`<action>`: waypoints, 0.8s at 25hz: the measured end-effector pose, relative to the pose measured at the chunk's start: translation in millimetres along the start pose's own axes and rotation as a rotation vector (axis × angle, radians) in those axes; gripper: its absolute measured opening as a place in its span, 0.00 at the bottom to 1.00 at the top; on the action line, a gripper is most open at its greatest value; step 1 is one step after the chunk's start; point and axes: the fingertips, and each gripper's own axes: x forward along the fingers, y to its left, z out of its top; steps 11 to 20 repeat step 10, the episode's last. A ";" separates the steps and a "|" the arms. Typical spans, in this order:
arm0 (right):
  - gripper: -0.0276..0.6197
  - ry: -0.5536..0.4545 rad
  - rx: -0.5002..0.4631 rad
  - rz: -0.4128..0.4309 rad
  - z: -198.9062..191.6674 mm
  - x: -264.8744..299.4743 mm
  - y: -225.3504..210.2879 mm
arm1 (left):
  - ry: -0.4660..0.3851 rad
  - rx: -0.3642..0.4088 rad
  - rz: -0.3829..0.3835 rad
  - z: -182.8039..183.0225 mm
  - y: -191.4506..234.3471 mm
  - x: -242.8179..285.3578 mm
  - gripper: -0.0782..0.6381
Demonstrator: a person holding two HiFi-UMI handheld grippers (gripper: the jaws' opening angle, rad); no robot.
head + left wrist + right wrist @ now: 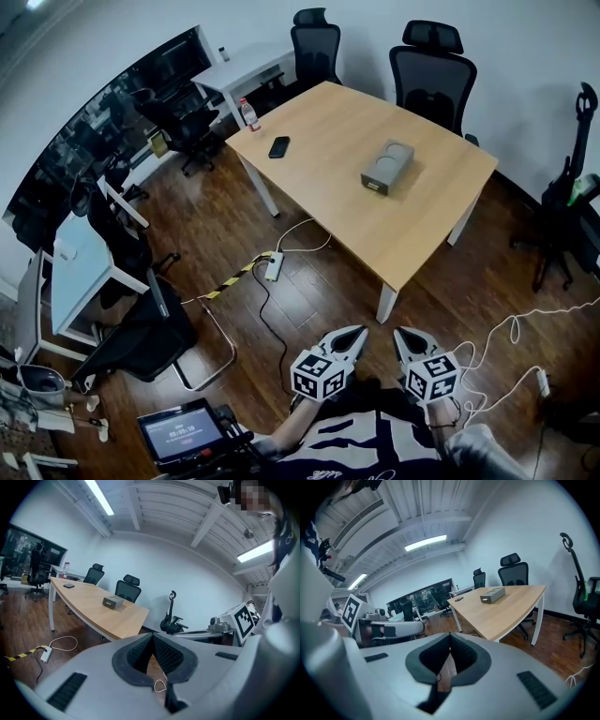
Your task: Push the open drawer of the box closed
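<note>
A small grey box [387,167] with its drawer pulled out a little sits on the light wooden table [403,234], toward the far right side. It also shows in the left gripper view as the box [112,602] and in the right gripper view as the box [492,595], far from both grippers. My left gripper [360,331] and right gripper [398,334] hang side by side over the floor, short of the table's near corner. The left gripper [152,636] and the right gripper [450,636] both have their jaws together with nothing between them.
A black phone [278,146] and a bottle [249,114] lie at the table's left end. Two black office chairs [433,70] stand behind it. A power strip [274,266] and cables [511,328] lie on the wood floor. A white desk [80,272] stands at the left.
</note>
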 end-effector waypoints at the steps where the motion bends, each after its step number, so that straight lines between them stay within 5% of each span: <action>1: 0.04 -0.002 -0.002 0.000 -0.8 0.6 -0.9 | 0.002 0.002 -0.002 -1.5 -0.3 0.7 0.11; 20: 0.04 -0.002 -0.005 0.001 0.8 5.6 -0.8 | -0.004 0.003 0.007 3.4 6.9 -1.3 0.11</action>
